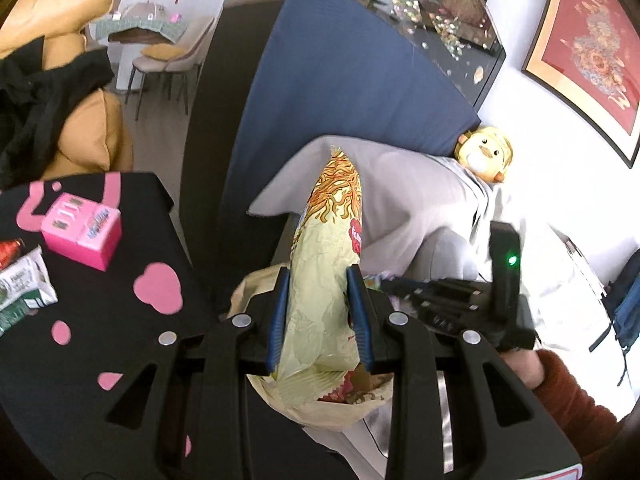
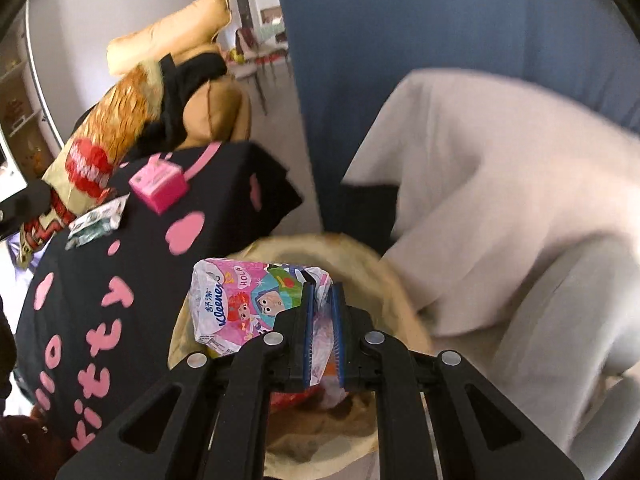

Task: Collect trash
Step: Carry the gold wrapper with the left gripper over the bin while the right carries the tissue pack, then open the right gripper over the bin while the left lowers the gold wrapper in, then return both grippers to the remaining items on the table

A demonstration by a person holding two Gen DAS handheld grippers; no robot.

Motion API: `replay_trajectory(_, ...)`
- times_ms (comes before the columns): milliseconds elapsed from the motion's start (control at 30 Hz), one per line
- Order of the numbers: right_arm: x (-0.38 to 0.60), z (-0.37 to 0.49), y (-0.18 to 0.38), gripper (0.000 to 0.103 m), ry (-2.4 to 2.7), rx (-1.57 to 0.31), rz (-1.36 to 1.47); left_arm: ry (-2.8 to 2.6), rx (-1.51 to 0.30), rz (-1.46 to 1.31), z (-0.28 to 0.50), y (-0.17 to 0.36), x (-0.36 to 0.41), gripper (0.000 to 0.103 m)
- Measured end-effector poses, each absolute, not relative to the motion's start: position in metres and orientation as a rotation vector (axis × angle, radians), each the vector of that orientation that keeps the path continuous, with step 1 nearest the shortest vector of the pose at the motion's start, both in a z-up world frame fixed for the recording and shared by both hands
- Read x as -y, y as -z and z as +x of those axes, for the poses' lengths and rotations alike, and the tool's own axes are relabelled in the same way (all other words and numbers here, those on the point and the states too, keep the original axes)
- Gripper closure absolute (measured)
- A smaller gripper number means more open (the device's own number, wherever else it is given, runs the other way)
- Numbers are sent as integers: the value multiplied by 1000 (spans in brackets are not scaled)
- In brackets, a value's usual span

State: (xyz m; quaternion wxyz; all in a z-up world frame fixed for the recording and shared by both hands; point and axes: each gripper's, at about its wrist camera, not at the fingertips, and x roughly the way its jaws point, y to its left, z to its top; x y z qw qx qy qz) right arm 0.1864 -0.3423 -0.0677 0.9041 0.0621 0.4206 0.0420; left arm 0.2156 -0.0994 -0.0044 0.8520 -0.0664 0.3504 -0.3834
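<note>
My left gripper is shut on a pale green snack bag printed with noodles, which stands up between the blue pads. The bag hangs over the mouth of a beige trash bag. My right gripper is shut on the edge of a colourful Kleenex tissue pack, held above the same beige trash bag. In the left wrist view the right gripper reaches in from the right. The right wrist view shows the snack bag at the far left.
A black table with pink cut-outs holds a pink carton, a green-and-white wrapper and a red item. Behind the trash bag stand a grey covered chair and a blue panel. A rust sleeve shows at the lower right.
</note>
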Motion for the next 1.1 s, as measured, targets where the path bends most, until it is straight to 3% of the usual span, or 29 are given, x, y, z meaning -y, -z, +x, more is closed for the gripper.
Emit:
replay_trajectory(67, 341, 185, 81, 81, -95, -885, 145, 809, -756, -137, 216, 10, 102, 76)
replay_trajectory(133, 341, 181, 86, 56, -82, -879, 153, 810, -776, -135, 218, 18, 105, 76)
replay_trajectory(767, 393, 136, 60, 55, 123, -754, 203, 917, -894, -40, 220, 94, 174, 76)
replay_trajectory(933, 399, 135, 54, 55, 139, -728, 213, 925, -908, -8, 221, 107, 188, 57)
replay_trajectory(1100, 391, 138, 51, 55, 112, -724, 205, 866, -894, -18, 226, 99, 165, 56)
